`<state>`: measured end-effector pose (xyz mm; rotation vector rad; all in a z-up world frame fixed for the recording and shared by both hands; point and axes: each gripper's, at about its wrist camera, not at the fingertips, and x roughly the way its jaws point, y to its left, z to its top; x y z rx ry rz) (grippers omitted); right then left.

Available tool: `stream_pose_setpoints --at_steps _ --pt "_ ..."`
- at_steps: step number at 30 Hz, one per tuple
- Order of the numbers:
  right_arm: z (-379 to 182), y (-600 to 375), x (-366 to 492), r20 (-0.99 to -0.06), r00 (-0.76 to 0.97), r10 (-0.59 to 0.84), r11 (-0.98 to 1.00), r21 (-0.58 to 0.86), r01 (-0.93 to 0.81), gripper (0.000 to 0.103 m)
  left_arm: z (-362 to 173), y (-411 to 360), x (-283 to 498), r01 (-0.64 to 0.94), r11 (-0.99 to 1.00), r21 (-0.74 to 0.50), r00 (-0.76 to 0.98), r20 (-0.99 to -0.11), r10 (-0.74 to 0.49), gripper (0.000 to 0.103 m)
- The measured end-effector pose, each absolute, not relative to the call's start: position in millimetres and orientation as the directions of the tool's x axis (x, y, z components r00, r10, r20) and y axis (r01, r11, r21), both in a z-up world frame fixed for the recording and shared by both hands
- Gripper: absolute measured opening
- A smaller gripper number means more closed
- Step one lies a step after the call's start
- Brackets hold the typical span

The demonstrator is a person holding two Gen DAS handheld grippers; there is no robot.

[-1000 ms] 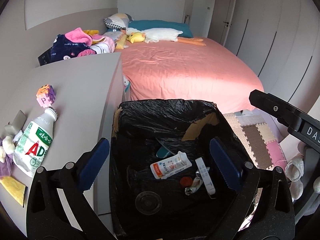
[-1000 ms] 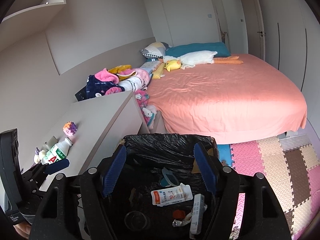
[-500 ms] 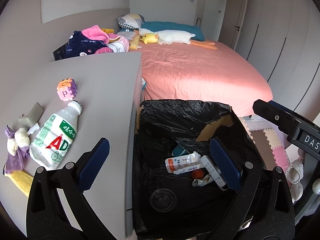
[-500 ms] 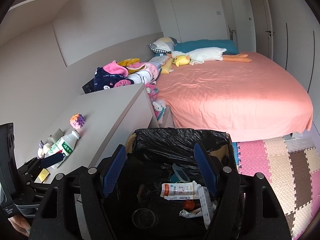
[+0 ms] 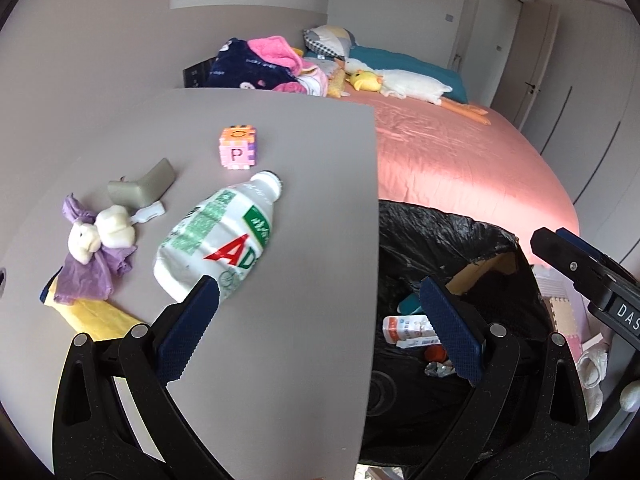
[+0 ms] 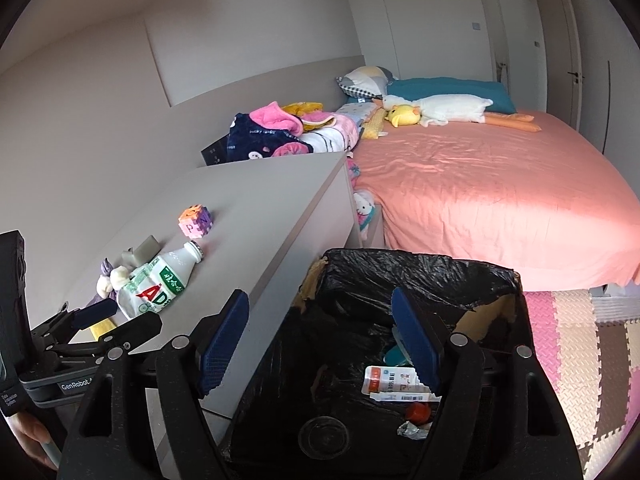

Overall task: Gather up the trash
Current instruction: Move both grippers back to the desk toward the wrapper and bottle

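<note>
A squashed white plastic bottle (image 5: 218, 240) (image 6: 156, 284) with a green and red label lies on the grey cabinet top (image 5: 304, 128). Beside it are a purple wrapper with white lumps (image 5: 92, 248) and a yellow paper (image 5: 96, 320). My left gripper (image 5: 320, 288) is open and empty over the cabinet's right edge, its left finger just in front of the bottle's base. The black-lined bin (image 5: 440, 232) (image 6: 420, 268) holds a white carton (image 6: 392, 380) and small scraps. My right gripper (image 6: 320, 296) hangs over the bin's left rim, jaws opening, nothing between them.
A pink and orange toy cube (image 5: 237, 148) and a grey block (image 5: 142, 186) share the cabinet top. A bed with a pink sheet (image 6: 500, 200), pillows, clothes and plush toys lies behind. Foam floor tiles (image 6: 580, 340) lie to the right of the bin.
Both grippers have shifted left from above the bin. The left one now stands over the cabinet top close to the bottle; the right one straddles the bin's left rim.
</note>
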<state>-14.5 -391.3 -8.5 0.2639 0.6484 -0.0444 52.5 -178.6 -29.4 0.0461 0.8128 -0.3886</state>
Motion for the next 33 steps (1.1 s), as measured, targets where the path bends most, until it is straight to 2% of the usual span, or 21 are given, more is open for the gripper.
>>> stream_pose_setpoints --at_steps 8,16,27,33 --pt "-12.0 -353.4 4.5 -0.608 0.788 0.099 0.972 0.228 0.054 0.075 -35.4 -132.9 52.8 0.228 0.968 -0.105 0.647 -0.727 -0.231 0.097" --pt "-14.1 -318.7 21.7 -0.612 0.776 0.152 0.971 0.239 -0.002 0.084 -40.8 -84.4 57.1 0.058 0.993 -0.102 0.650 -0.751 -0.115 0.097" --pt "-15.9 -280.3 43.1 -0.631 0.749 0.201 0.964 0.264 -0.036 0.087 -61.0 -30.6 76.5 -0.162 0.963 -0.217 0.590 -0.803 -0.082 0.097" --pt "-18.7 -268.8 50.6 -0.643 0.739 0.201 0.966 0.255 -0.041 0.087 -69.6 -27.3 87.9 -0.193 0.962 -0.193 0.560 -0.827 -0.053 0.097"
